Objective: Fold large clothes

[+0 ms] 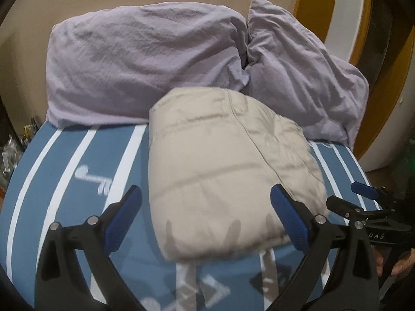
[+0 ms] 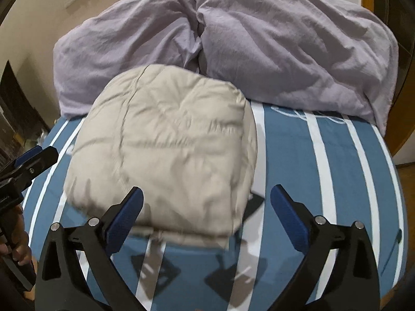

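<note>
A beige quilted garment [image 1: 223,171] lies folded into a thick rectangle on the blue bed sheet with white stripes [image 1: 64,171]. It also shows in the right wrist view [image 2: 168,147]. My left gripper [image 1: 206,200] is open and empty, its jaws spread either side of the bundle's near edge, just above it. My right gripper [image 2: 206,202] is open and empty, hovering over the bundle's near right corner. The right gripper [image 1: 363,199] shows at the right of the left wrist view, and the left gripper [image 2: 31,160] at the left of the right wrist view.
Two lilac pillows [image 1: 145,64] [image 2: 298,44] lie against the beige wall behind the bundle. A wooden-framed white panel [image 1: 345,26] stands at the right. The sheet [image 2: 324,168] runs to the bed's right edge. Clutter sits beyond the bed's left edge [image 1: 10,150].
</note>
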Motion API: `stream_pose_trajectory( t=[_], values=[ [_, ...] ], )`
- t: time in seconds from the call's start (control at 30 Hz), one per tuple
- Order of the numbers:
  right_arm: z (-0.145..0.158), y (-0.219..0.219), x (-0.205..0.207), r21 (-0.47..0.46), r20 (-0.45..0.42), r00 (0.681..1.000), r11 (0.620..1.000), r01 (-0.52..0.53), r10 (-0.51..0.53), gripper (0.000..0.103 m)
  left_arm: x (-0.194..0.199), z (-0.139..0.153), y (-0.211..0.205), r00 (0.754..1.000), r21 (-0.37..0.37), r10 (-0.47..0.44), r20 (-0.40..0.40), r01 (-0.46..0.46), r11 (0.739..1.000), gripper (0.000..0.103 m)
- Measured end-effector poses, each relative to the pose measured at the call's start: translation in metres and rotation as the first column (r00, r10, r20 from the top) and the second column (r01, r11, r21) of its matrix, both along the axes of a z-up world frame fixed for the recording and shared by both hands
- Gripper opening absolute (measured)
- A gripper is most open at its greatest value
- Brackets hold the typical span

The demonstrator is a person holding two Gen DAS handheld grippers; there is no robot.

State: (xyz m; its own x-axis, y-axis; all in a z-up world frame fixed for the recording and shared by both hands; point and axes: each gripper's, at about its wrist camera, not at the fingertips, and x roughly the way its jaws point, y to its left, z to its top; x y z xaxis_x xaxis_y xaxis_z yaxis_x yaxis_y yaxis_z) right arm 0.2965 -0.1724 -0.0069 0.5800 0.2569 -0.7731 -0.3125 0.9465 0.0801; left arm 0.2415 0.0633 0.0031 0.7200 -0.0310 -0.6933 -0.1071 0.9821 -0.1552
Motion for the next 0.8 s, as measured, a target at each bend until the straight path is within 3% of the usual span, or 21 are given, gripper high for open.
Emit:
stream_pose_trajectory(
  t=[0.4,0.8],
  values=[
    [0.003,-0.015,-0.081,0.103,-0.036,0.999,0.995,0.003,0.0,0.1,-0.086,-0.002,-0.022,1.0,-0.026,-0.023,-0.014,0.023,0.999,0.099],
    [0.004,-0.018,-0.107,0.121,-0.008,1.0,0.992,0.016,-0.015,0.1,-0.114,-0.013,-0.02,0.999,-0.086,0.014,-0.032,-0.017,0.996,0.099]
  ],
)
